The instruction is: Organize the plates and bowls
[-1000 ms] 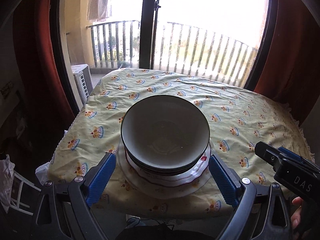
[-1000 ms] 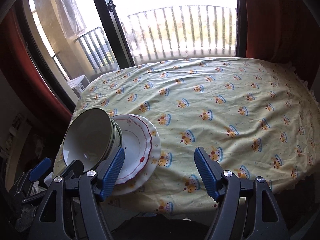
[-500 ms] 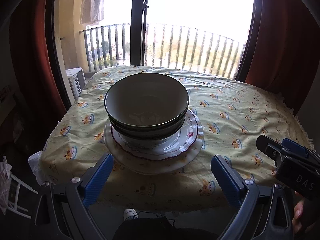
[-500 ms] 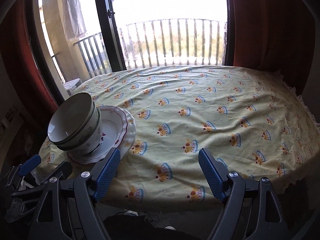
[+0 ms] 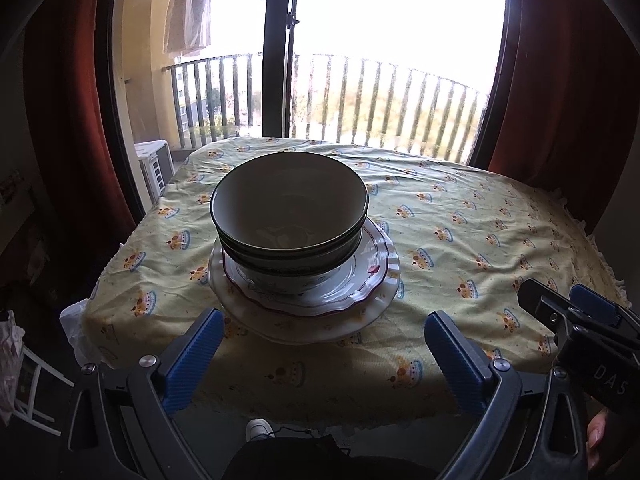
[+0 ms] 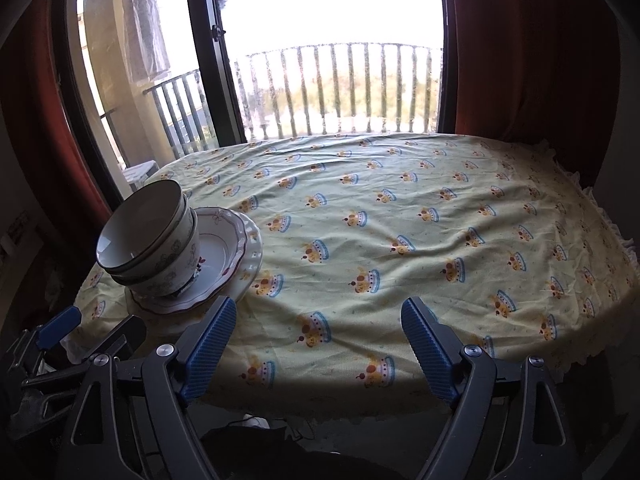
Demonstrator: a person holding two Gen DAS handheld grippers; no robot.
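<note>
Bowls stacked on plates, just ahead of left hand-held gripper; right hand-held gripper farther right. Both wide, empty.

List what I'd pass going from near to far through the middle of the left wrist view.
Left gripper with its blue fingers apart, stacked plates, nested bowls, bare yellow tablecloth, balcony railing.

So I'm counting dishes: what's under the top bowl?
A second bowl nested beneath, then two stacked plates on the tablecloth. Anything between them is hidden.
</note>
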